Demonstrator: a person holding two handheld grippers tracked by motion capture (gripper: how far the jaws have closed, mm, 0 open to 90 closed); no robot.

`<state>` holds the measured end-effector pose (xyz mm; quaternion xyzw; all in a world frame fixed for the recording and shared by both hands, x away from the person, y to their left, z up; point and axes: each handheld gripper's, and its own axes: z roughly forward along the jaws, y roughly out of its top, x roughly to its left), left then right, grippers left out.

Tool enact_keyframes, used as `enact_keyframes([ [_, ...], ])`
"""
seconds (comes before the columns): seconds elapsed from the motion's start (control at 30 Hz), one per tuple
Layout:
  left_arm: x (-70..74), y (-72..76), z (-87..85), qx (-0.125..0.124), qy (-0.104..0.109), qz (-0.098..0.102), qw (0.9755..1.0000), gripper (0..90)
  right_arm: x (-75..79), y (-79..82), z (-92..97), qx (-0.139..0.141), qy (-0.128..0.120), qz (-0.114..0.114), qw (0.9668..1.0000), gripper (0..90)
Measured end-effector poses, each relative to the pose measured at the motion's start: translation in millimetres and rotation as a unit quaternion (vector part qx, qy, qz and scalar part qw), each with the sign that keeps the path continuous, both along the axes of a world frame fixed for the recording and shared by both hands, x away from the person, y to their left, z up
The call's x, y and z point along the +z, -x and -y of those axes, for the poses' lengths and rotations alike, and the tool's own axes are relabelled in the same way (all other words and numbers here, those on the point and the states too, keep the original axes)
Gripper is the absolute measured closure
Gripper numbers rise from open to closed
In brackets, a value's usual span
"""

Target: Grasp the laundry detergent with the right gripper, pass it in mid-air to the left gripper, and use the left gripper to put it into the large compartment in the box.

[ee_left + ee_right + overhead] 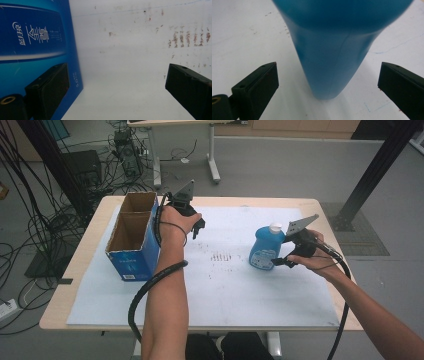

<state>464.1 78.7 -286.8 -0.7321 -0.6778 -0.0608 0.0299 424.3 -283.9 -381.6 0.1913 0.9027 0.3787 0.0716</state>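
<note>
Blue bottle (263,249) upright on tabletop (250,285), between spread jaws of right gripper (289,254), untouched. Left gripper (192,222) jaws spread beside blue box (135,255); box bears white Chinese lettering.

A table (80,270) carries a sheet (225,290) that covers most of its top. On the sheet's left part stands an open cardboard box (132,237), its opening upward, divided into a nearer and a farther compartment. On the sheet's right part a bottle (265,247) stands upright, well apart from the box. Between them lies bare sheet.

The left gripper (197,227) hangs just right of the box's far half, above the sheet; in the left gripper view one jaw seems to lie against the box wall (37,50), though contact is unclear. The right gripper (285,257) sits just right of the bottle, its jaws either side of the bottle's base (329,75), apart from it.
</note>
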Motion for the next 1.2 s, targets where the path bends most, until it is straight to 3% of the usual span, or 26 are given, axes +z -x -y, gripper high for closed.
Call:
enact_keyframes([
  [0.37, -1.2, -1.2, 1.6, -0.001, 0.001, 0.0, 1.0, 5.9, -7.3, 1.7, -1.9, -0.005, -0.029, 0.012, 0.9995, 2.6],
  [1.2, -2.0, -0.2, 1.5, -0.002, 0.005, 0.0, 1.0, 5.9, -13.6, 4.3, -10.6, -0.005, -0.062, 0.022, 0.9978, 2.4],
])
